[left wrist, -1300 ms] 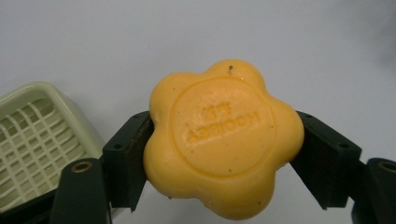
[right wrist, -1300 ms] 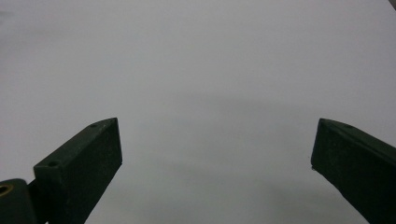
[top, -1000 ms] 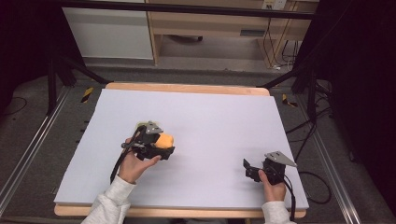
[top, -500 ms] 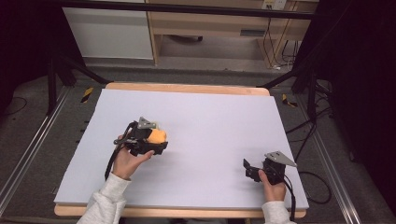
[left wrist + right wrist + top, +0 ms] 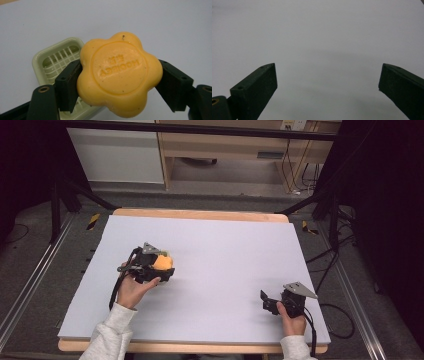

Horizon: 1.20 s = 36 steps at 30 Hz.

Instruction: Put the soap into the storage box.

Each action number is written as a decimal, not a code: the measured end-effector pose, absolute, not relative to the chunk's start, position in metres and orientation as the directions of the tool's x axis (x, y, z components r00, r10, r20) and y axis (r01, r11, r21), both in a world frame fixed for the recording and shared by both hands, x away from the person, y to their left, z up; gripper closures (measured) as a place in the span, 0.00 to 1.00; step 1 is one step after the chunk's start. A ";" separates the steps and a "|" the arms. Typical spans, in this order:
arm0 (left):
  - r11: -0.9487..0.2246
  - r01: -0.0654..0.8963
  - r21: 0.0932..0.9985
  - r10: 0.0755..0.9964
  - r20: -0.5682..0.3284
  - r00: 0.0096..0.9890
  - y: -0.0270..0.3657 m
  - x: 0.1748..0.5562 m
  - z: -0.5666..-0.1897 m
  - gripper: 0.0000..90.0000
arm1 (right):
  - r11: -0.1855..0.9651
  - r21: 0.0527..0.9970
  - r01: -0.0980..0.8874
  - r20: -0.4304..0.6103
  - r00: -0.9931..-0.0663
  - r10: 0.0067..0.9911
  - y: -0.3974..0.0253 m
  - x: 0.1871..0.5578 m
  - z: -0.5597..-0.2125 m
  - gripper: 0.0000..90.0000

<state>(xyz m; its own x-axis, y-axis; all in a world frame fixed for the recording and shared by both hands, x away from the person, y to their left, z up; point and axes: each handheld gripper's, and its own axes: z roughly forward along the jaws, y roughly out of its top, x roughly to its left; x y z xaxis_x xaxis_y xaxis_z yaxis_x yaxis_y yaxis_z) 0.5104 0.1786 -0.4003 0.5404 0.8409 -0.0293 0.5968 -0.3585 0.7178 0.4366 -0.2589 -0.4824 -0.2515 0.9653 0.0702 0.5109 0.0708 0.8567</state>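
So the flower-shaped orange soap (image 5: pixel 119 74) is being pinched edge-on in the left claw (image 5: pixel 117 82), one pad pressed in on each side, with the stamped face turned toward the left gripper view's camera. It looks like a firm clamp, and no gap is being left at either pad.

The bit that matters: a pale green soap dish (image 5: pixel 58 60) with a slotted grid is sitting on the counter (image 5: pixel 225 245) right behind and below the soap, off to the left side of the left gripper view, partly hidden by the soap and the near pad. So the soap is being held just above and slightly to one side of the dish, not centred over it yet. Can't tell whether anything is touching the dish. In the high view the soap (image 5: pixel 163 262) is being carried at the left-middle of the counter, with the dish tucked under the claw (image 5: pixel 159 270).

My guess is the soap is being lined up for a drop into that dish, so a small shift toward the grid is what's needed, keeping the flat face level.

The right claw (image 5: pixel 268 301) is being held well apart from all this near the front right edge, spread wide with nothing in it, bare counter being seen between its pads (image 5: pixel 257 87). The left hand is clearly the nearer one.
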 end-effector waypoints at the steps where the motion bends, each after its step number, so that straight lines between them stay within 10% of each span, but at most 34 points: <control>1: -0.360 0.599 0.715 0.841 -0.028 0.540 0.180 0.511 -0.400 0.29 | 0.070 0.857 0.511 0.071 -0.252 0.965 -0.259 0.437 -0.482 0.03; 36: -0.326 0.651 0.685 0.886 -0.020 0.464 0.200 0.541 -0.416 0.29 | 0.069 0.855 0.514 0.074 -0.253 0.965 -0.258 0.437 -0.483 0.03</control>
<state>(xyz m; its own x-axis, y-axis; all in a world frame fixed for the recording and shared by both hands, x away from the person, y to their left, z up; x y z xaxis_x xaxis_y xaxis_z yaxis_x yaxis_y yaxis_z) 0.5408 0.2005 -0.4164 0.4638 0.8857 -0.0198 0.6514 -0.3258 0.6853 0.4372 -0.2584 -0.4828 -0.2527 0.9647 0.0736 0.5139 0.0694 0.8551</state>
